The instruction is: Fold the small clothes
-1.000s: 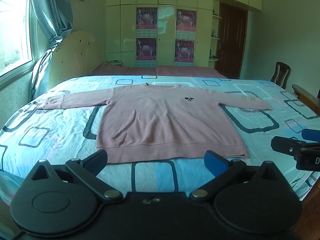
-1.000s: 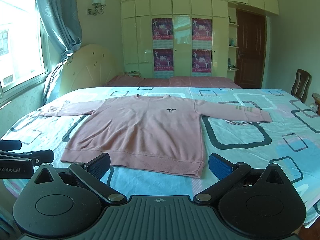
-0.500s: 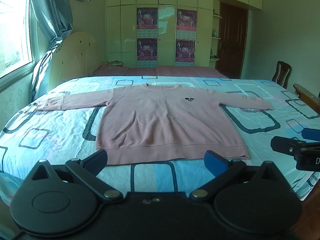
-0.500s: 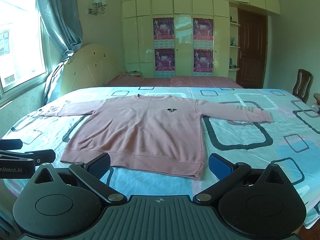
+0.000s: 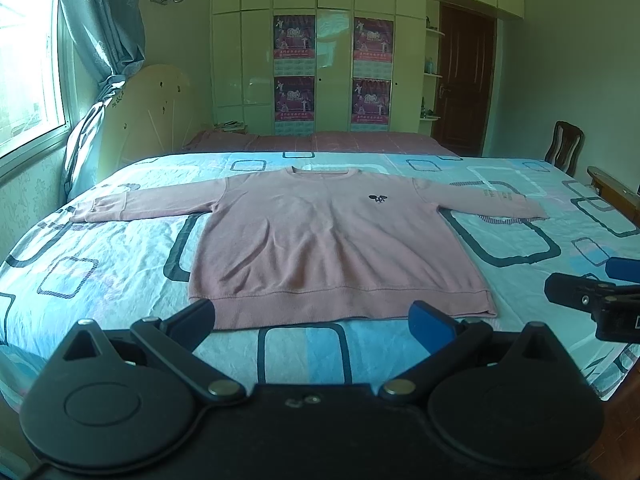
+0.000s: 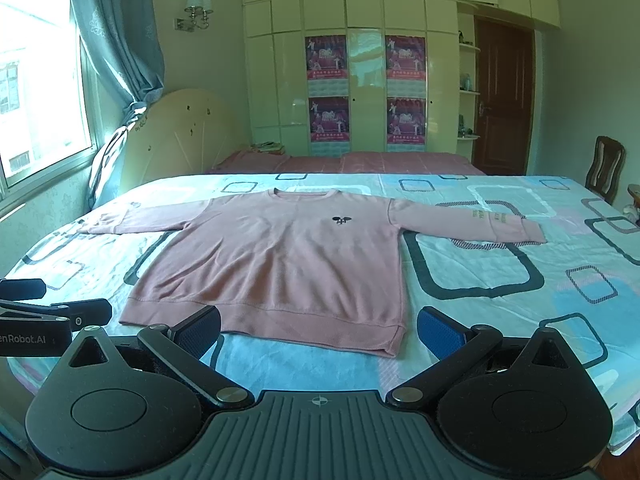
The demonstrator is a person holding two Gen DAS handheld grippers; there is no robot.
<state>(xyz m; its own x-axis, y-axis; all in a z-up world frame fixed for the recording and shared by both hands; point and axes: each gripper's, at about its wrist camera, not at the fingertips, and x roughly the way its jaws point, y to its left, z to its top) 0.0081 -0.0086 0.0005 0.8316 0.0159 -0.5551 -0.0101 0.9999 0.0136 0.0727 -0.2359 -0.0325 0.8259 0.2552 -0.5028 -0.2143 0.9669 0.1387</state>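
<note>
Both claws, left claw (image 5: 312,320) and right claw (image 6: 320,330), are gaping empty at lower frame before the flat pink sweater (image 5: 332,240) on the bed (image 5: 100,264).

The right tool (image 5: 600,292) is cut off by the right edge of the left wrist view, so its tip spacing cannot be read. The left tool (image 6: 48,304) is likewise clipped at the lower left edge of the right wrist view. The posters (image 6: 326,58) carry print too small to read, as does the lettering on the sweater (image 6: 280,256) sleeve at right.
</note>
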